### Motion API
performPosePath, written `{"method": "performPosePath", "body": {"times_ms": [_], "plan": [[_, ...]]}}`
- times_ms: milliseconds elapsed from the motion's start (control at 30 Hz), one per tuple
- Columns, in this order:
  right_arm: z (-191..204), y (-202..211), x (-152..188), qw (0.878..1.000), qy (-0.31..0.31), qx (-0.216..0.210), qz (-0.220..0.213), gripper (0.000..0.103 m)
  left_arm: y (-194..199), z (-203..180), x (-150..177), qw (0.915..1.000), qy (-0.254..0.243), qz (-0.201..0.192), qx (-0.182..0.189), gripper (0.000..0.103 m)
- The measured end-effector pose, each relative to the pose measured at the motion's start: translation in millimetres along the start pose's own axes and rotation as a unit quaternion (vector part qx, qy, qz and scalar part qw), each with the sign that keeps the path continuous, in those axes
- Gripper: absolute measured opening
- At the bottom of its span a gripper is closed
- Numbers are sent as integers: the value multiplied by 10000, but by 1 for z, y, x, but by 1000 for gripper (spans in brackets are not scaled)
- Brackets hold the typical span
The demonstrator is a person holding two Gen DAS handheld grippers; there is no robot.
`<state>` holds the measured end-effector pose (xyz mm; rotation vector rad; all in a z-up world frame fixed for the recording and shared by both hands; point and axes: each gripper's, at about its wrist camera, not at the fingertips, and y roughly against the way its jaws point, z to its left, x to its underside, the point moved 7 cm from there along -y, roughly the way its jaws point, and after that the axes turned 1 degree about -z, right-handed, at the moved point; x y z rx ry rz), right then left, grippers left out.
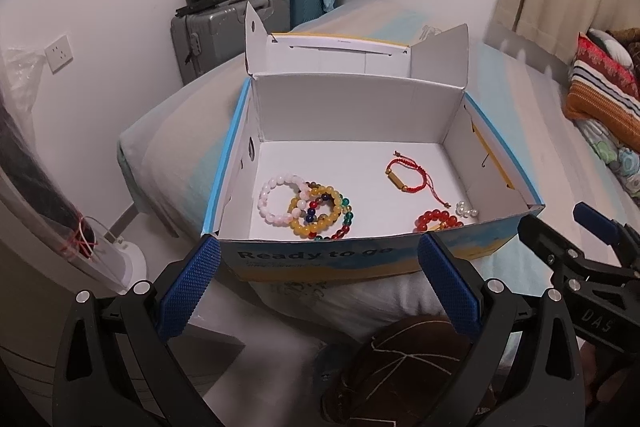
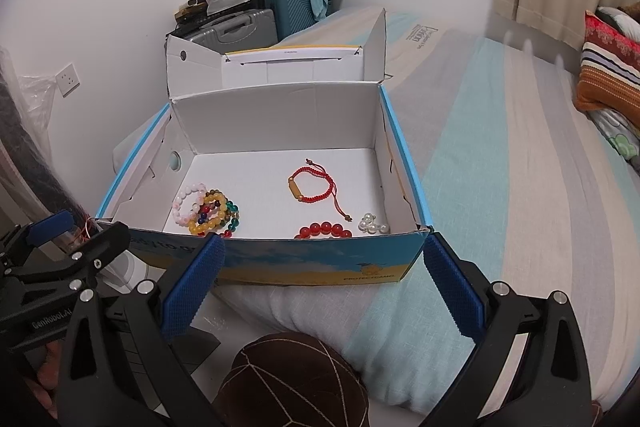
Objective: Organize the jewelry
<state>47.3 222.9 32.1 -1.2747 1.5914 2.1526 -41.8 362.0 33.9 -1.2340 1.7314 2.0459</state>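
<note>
Both tools, left (image 1: pixel 318 291) and right (image 2: pixel 322 291), hang spread apart and unladen just short of the box (image 2: pixel 320 263) on the bed (image 2: pixel 500 187). Ahead inside lie beaded bracelets (image 1: pixel 308 207), a red cord bracelet (image 2: pixel 314 183) and pearls (image 2: pixel 372 223).

In the open white cardboard box (image 1: pixel 352 111), 3 overlapping bead bracelets (image 1: pixel 306 207) lie near-left, a red cord bracelet (image 1: pixel 406 175) right-centre, red beads (image 1: pixel 436 221) and pearls (image 1: pixel 466 209) near-right.

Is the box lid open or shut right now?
Open. The lid is folded back behind the box, its white inside facing us, and the bracelets on the floor show from above. Both grippers hover outside, empty.
</note>
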Motion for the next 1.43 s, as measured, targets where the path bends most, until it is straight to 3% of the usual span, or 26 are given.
{"method": "performPosePath", "body": {"times_ms": [1067,1433], "plan": [[-1,-1,-3,10000,-37,7,30,96,-2,-3,-7,9996,42,-178,-192,97],[4,-6,1,10000,-45,14,49,96,-7,-1,-3,9999,66,24,-147,97]]}}
